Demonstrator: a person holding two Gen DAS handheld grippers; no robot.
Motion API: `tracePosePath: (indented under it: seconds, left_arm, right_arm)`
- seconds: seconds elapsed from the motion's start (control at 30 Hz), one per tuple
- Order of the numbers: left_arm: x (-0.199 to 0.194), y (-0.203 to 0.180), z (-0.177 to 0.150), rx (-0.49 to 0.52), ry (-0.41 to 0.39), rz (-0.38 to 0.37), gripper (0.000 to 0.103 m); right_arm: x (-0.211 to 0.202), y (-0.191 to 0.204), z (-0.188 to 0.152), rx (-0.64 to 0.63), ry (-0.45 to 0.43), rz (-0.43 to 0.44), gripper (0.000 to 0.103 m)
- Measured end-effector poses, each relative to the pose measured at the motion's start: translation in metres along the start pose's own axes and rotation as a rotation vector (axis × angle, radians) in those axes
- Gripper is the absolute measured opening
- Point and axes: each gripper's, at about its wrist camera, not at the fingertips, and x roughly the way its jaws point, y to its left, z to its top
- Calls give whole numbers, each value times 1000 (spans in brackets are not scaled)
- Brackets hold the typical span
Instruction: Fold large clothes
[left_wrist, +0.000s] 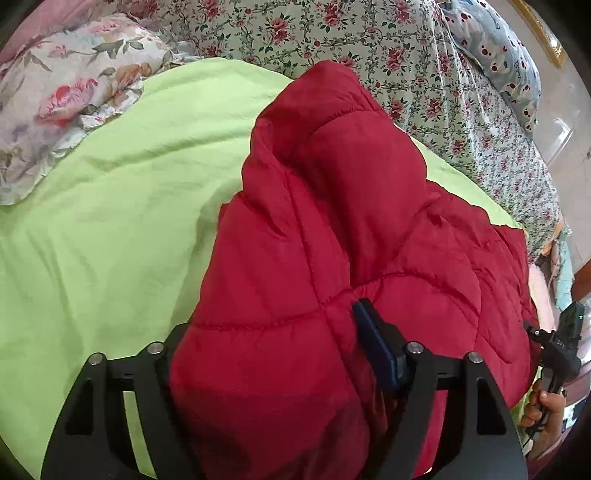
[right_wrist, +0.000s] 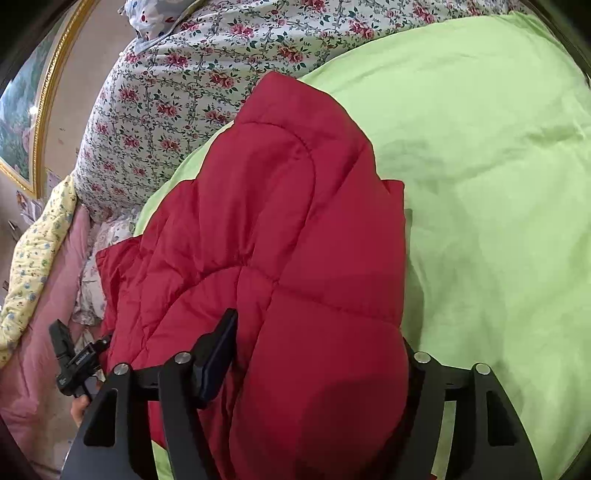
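1. Left wrist view: the left tongs (left_wrist: 280, 350) are seen clamped on a thick wad of the red puffer jacket (left_wrist: 332, 221). The padding fills the gap, so they're only closed as far as the bulk allows. The jacket is draped from the tongs toward 12 o'clock over the green sheet (left_wrist: 110, 221) on the bed. The floral pillow (left_wrist: 66, 92) is parked at 10 o'clock, well apart.

2. Right wrist view: the right tongs (right_wrist: 317, 354) are gripped on the same jacket (right_wrist: 277, 221) in the same way, with a fat fold bulging between the fingers. Green sheet (right_wrist: 480, 184) is open toward 2 o'clock.

3. To do the fold well, both edges should probably be kept level and carried over together, then laid flat on the sheet before anything is let go. Puffy stuff springs back, so it'll likely need pressing down.
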Motion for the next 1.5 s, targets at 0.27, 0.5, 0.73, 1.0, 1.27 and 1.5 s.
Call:
tracePosePath:
  seconds: [0.27, 0.5, 0.73, 1.0, 1.27, 1.5]
  left_arm:
    - [-15, -6, 4, 37, -36, 62, 84]
    - [-27, -3, 14, -5, -90, 54, 85]
    - [-9, -30, 15, 103, -34, 54, 85]
    - [2, -39, 18, 167, -28, 58, 42]
    - [-20, -48, 30, 189, -109, 38, 18]
    - [-10, -43, 53, 152, -126, 28, 18]
  right_arm:
    - [-13, 10, 6, -49, -53, -116, 86]
    - [-17, 22, 13, -110, -94, -170, 91]
    - [-2, 37, 21, -175, -98, -229, 97]
    - [19, 55, 21, -282, -82, -272, 71]
    - [1, 74, 22, -328, -180, -312, 17]
    - [-4, 85, 40, -336, -238, -309, 17]
